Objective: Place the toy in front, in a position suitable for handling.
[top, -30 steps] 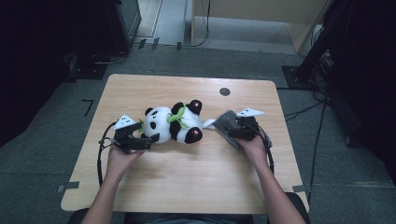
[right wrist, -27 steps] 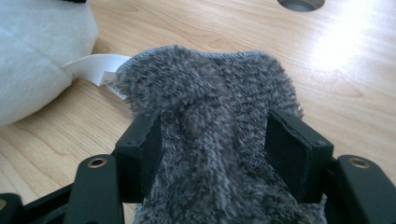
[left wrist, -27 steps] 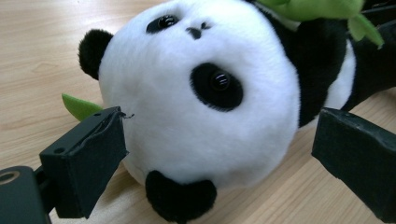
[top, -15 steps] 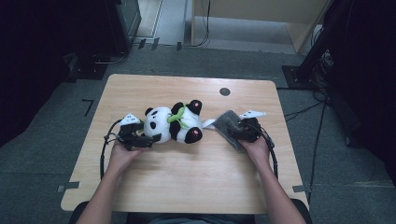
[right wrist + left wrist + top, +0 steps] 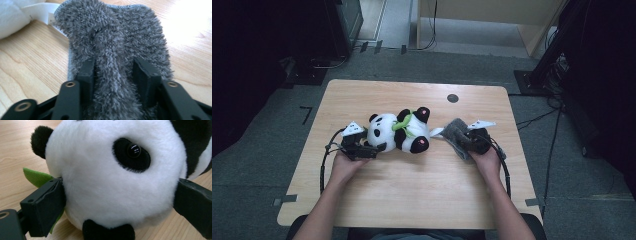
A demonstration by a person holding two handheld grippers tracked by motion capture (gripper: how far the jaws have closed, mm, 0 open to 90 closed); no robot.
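You are sitting in a lab or test room, not a home. The wooden table (image 5: pixel 412 200) stands alone on grey carpet tiles (image 5: pixel 257 170), with tape marks (image 5: pixel 305 112) on the floor just left of it. Beyond the table's far edge, black cables (image 5: pixel 432 30) run across the floor, and dark equipment stands (image 5: pixel 552 55) rise at its far right.

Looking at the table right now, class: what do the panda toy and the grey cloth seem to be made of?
Panda toy: soft plush, probably synthetic; short, dense black-and-white pile, a glossy button-like eye, likely plastic.
Grey cloth: shaggy, fuzzy fabric, perhaps microfibre or chenille; long loose fibres, a stitched edge, a white label.
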